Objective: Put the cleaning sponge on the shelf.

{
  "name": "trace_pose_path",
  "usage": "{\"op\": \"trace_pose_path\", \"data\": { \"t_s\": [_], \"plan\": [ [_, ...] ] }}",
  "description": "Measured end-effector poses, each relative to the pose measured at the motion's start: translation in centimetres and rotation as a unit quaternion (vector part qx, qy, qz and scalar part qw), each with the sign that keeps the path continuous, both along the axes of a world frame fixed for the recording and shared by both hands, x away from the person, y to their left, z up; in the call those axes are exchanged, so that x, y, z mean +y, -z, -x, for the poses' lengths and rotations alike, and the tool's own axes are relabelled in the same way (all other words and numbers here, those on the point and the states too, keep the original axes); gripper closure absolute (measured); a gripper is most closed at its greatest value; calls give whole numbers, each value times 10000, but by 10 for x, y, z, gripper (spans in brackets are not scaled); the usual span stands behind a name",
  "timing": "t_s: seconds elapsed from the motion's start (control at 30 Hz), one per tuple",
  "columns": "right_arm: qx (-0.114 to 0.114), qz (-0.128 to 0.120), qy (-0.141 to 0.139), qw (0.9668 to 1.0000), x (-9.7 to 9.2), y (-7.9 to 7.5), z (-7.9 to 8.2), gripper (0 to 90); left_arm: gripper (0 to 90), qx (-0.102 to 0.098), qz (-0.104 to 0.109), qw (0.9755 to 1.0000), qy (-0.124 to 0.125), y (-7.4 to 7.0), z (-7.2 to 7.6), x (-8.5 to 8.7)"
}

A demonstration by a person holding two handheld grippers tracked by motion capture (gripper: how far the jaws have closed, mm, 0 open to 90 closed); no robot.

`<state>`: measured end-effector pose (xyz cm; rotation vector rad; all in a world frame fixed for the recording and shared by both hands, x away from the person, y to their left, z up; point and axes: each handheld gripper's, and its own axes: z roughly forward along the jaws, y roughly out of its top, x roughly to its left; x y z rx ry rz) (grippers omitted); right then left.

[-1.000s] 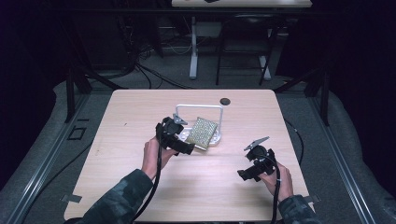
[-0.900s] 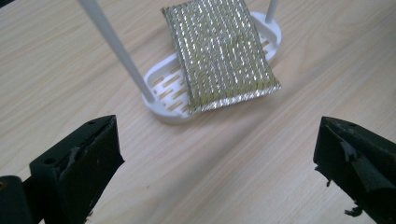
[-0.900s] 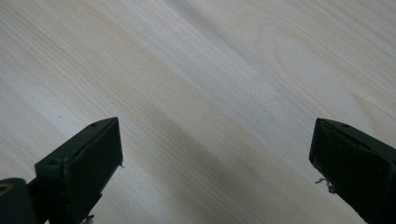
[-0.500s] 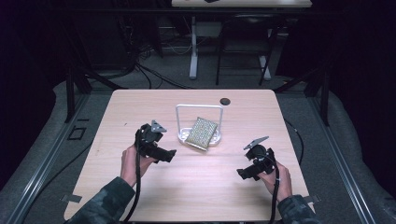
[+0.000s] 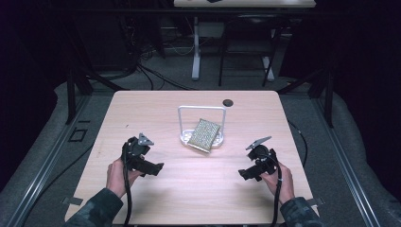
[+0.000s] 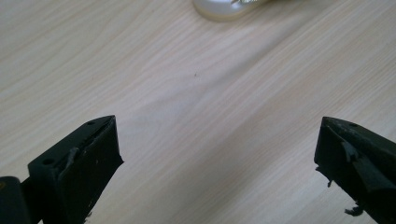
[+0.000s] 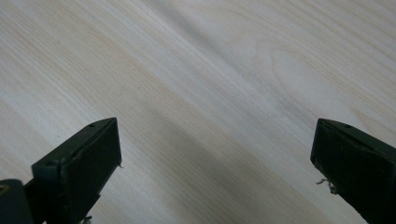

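Note:
A speckled yellow-green sponge [image 5: 204, 134] leans in a small white rack [image 5: 202, 124] with a wire arch, at the middle of the wooden table [image 5: 198, 184]. My left gripper [image 5: 155, 167] is at the front left, well clear of the rack, jaws wide apart and nothing between them. In the left gripper view the same gripper [image 6: 217, 156] hangs over bare wood, with the rack's white base [image 6: 219, 9] at the top edge. My right gripper [image 5: 244, 173] sits at the front right, open and empty. The right gripper view has that gripper [image 7: 215, 158] above plain tabletop.
A dark round hole [image 5: 228, 102] marks the table's far edge behind the rack. Beyond the table are desk legs [image 5: 196, 47] and cables on a grey floor. Metal rails [image 5: 347, 161] run along both sides of the table.
My left gripper has drawn back from the rack, leftward and toward the front edge, open and empty. The sponge stays leaning in the rack. The right gripper has barely moved.

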<state>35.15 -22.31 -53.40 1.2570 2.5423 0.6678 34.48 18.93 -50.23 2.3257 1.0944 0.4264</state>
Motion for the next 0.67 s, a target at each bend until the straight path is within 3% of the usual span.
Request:
{"op": "trace_pose_path", "data": {
  "t_s": [0.17,0.27,0.43,0.67],
  "plan": [
    [-4,73,-48,10000,2,1,0,13,2,17,182,9998,-41,14,9,17],
    [7,37,-27,10000,1,1,0,13,2,101,123,9999,-54,22,12,22],
    [20,40,-36,10000,-1,2,0,15,3,101,210,9996,-154,23,11,28],
    [59,18,-48,10000,-3,2,1,20,3,168,96,9997,-159,28,9,30]
  ]
}}
